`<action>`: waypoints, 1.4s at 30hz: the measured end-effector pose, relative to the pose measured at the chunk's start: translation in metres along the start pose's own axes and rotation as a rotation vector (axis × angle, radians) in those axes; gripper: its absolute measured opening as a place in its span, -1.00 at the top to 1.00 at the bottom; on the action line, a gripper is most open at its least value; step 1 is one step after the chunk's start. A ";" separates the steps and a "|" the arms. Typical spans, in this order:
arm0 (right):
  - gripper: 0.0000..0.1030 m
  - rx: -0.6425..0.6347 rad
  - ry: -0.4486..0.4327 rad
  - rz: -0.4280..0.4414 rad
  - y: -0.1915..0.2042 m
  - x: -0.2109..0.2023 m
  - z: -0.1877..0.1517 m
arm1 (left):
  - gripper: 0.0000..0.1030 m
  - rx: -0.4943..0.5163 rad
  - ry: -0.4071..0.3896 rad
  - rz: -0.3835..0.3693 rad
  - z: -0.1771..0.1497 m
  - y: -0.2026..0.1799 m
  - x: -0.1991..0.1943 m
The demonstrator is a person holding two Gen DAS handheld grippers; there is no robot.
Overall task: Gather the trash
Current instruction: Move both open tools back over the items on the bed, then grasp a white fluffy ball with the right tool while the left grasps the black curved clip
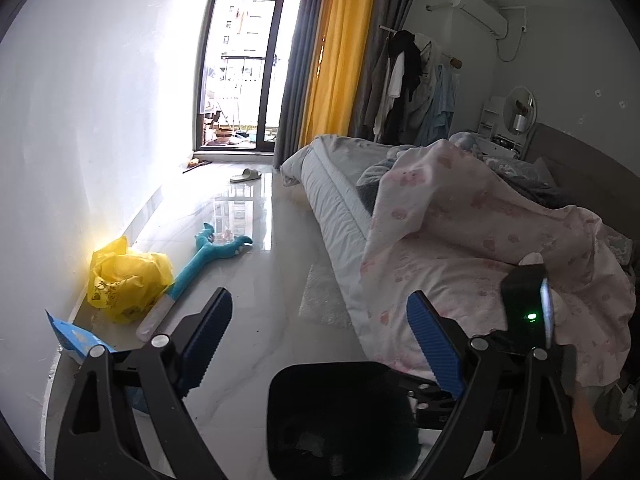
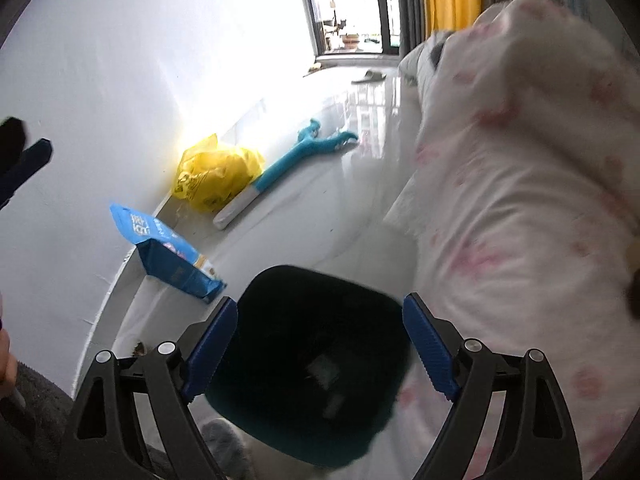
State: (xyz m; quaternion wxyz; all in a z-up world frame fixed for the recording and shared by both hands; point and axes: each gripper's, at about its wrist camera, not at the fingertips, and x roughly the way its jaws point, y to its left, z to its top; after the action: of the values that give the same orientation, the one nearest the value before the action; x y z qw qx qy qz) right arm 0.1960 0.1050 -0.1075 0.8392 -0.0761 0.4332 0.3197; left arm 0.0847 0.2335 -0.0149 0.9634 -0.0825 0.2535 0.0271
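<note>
A black trash bin [image 2: 316, 364] stands on the floor beside the bed, and a pale scrap shows dimly inside it. My right gripper [image 2: 320, 344] hangs above the bin's mouth, open, with nothing between its blue pads. My left gripper [image 1: 320, 332] is also open and empty, above the floor just behind the bin [image 1: 340, 420]. Along the wall lie a crumpled yellow plastic bag [image 1: 128, 280] [image 2: 216, 176] and a blue snack packet [image 2: 168, 252] [image 1: 76, 338]. One of the left gripper's fingers [image 2: 32, 158] shows at the left edge of the right wrist view.
A teal plush toy [image 1: 212, 248] with a white handle lies on the glossy floor next to the yellow bag. The bed with a pink patterned blanket [image 1: 480, 248] fills the right side. A slipper [image 1: 246, 176] lies near the balcony door.
</note>
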 end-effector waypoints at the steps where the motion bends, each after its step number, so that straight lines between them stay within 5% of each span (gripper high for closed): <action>1: -0.67 -0.003 -0.008 -0.008 -0.004 -0.004 0.000 | -0.76 0.001 0.000 -0.002 0.001 -0.004 0.002; 32: -0.69 0.028 -0.191 -0.264 -0.136 -0.107 -0.027 | -0.76 0.069 0.061 -0.148 -0.006 -0.120 0.064; 42: -0.69 0.061 -0.164 -0.311 -0.174 -0.117 -0.044 | -0.76 0.094 0.079 -0.192 -0.009 -0.151 0.081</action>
State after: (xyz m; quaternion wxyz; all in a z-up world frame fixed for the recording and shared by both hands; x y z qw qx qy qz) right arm 0.2215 -0.1043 -0.0697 0.9131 -0.0904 0.3557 0.1777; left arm 0.1650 0.0840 -0.0401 0.9536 -0.0623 0.2834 -0.0805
